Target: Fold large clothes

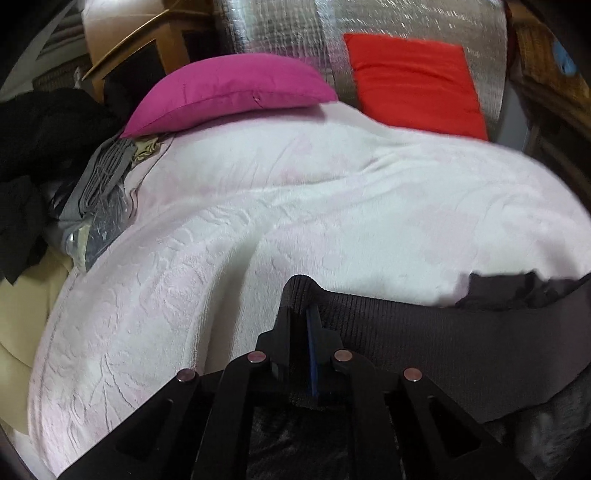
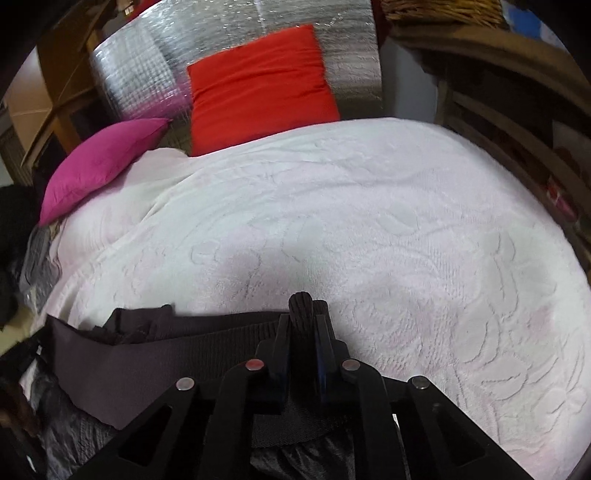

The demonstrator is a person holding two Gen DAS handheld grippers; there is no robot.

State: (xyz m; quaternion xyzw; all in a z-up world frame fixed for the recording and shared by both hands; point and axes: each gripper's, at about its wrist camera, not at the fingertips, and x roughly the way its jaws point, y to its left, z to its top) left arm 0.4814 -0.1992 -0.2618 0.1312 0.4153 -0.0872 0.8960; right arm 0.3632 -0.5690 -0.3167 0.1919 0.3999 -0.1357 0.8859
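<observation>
My left gripper (image 1: 301, 314) is pinching the ribbed waistband of the dark garment (image 1: 424, 332), its jaws clamped tight on a raised fold. The band is stretching away toward three o'clock across the white bedspread (image 1: 295, 206). A magenta pillow (image 1: 229, 88) is lying at eleven o'clock, a red cushion (image 1: 413, 81) leaning at one o'clock.

The bedspread (image 2: 369, 221) is white with a faint pink tint and an embossed floral pattern. The garment's ribbed waistband (image 1: 424, 325) is dark brownish-grey — almost charcoal. One magenta pillow (image 1: 229, 88), one bright red-orange cushion (image 2: 258, 85), and shiny silver quilted foil (image 1: 288, 29) behind them — grid-textured.
</observation>
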